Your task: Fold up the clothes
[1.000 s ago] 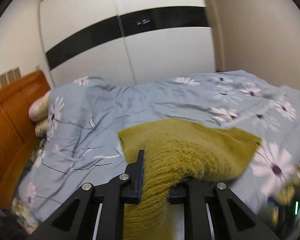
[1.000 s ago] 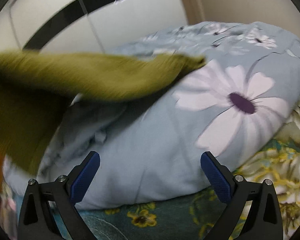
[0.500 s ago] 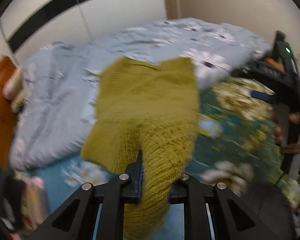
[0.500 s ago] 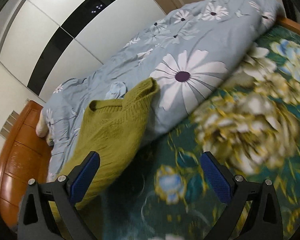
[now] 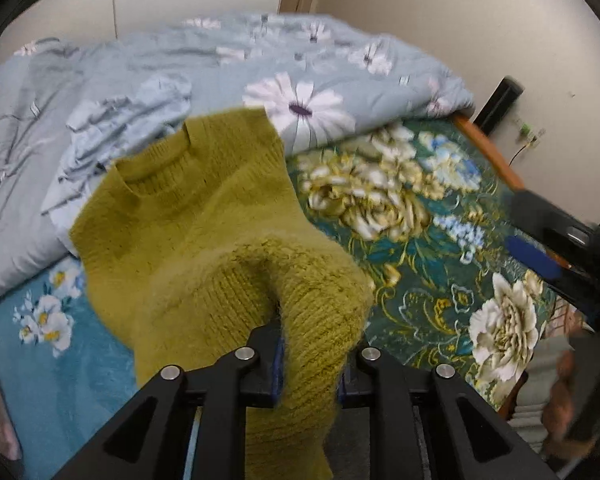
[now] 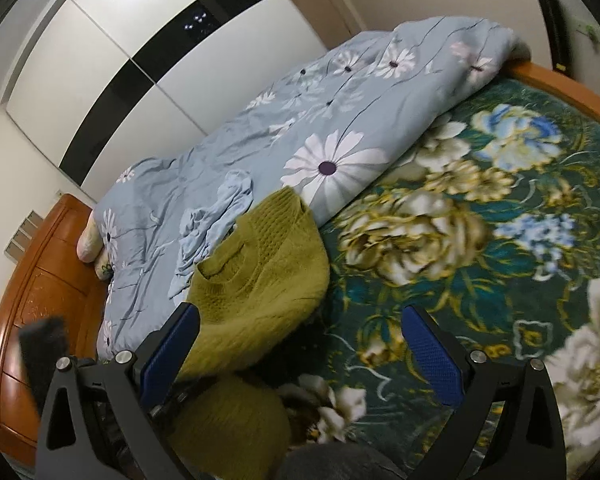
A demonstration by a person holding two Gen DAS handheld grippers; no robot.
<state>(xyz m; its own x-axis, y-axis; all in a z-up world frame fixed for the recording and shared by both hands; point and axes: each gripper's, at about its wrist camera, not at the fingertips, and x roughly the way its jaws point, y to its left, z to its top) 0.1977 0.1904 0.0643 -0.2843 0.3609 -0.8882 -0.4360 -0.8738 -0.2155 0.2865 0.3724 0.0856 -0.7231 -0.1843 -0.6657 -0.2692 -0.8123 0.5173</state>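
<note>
1. The left gripper (image 5: 310, 364) pinches a thick fold of an olive-green knit sweater (image 5: 204, 232) between its blue-padded fingers, the wool bulging up and over the jaws and a strip of it hanging down between the black arms.

2. From the pinch the sweater stretches away from the gripper, its ribbed round collar (image 5: 156, 160) at the far end, facing up.

3. The collar end lies against the edge of a pale blue duvet (image 5: 300, 60) printed with white daisies; the middle of the garment spans the bed's floral blanket (image 5: 420, 248), dark teal with cream and gold blooms.

4. The right gripper (image 6: 300, 356) stands spread wide and holds nothing, its blue pads (image 6: 432, 360) well apart above the blanket (image 6: 480, 280).

5. In the right wrist view the sweater (image 6: 260, 280) lies ahead and to the left of that gripper, its near edge passing just behind the left finger; whether cloth and finger touch cannot be told.

6. A crumpled light blue garment (image 6: 216, 220) lies on the duvet (image 6: 340, 100) just beyond the sweater's collar.

7. A wooden headboard (image 6: 40, 280) closes the bed on the left of the right wrist view, and a white wardrobe (image 6: 140, 60) with a black band stands behind.
</note>
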